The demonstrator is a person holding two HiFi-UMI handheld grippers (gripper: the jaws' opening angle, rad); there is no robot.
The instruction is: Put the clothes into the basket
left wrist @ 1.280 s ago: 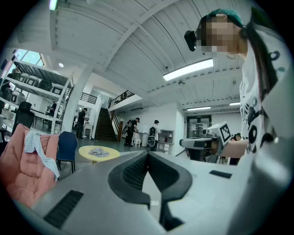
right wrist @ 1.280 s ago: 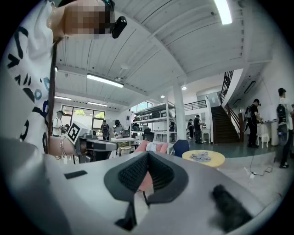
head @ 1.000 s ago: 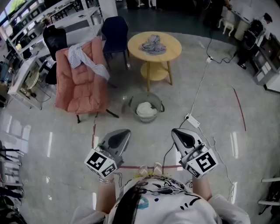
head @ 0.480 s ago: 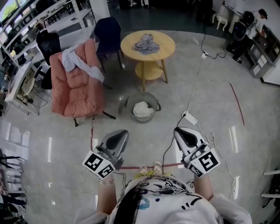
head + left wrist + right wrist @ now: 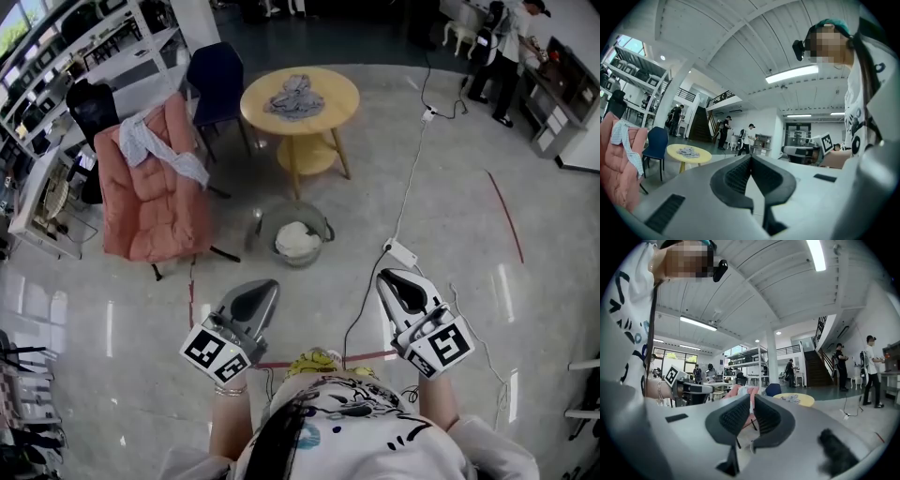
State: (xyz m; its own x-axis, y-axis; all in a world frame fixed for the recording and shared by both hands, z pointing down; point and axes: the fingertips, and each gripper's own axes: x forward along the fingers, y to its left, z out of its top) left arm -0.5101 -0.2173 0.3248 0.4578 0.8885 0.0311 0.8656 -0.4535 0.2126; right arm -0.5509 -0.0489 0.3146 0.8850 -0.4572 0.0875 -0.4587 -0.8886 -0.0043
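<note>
My left gripper (image 5: 262,289) and right gripper (image 5: 389,281) both have their jaws closed on nothing. Ahead on the floor (image 5: 450,234) stands the basket (image 5: 265,217), white cloth (image 5: 297,238) inside. Grey clothes (image 5: 291,95) lie on the round surface (image 5: 333,94) beyond.

Bright, even indoor light. Source: ceiling strip lights (image 5: 792,74), visible in both gripper views. In the head view the polished floor (image 5: 450,187) shows pale glare streaks at left and right; shadows on it are weak and diffuse. Gripper views have strong fisheye bending and black corners. The bodies of left gripper (image 5: 751,158) and right gripper (image 5: 752,398), near the lens, are soft; the far room is sharper.
</note>
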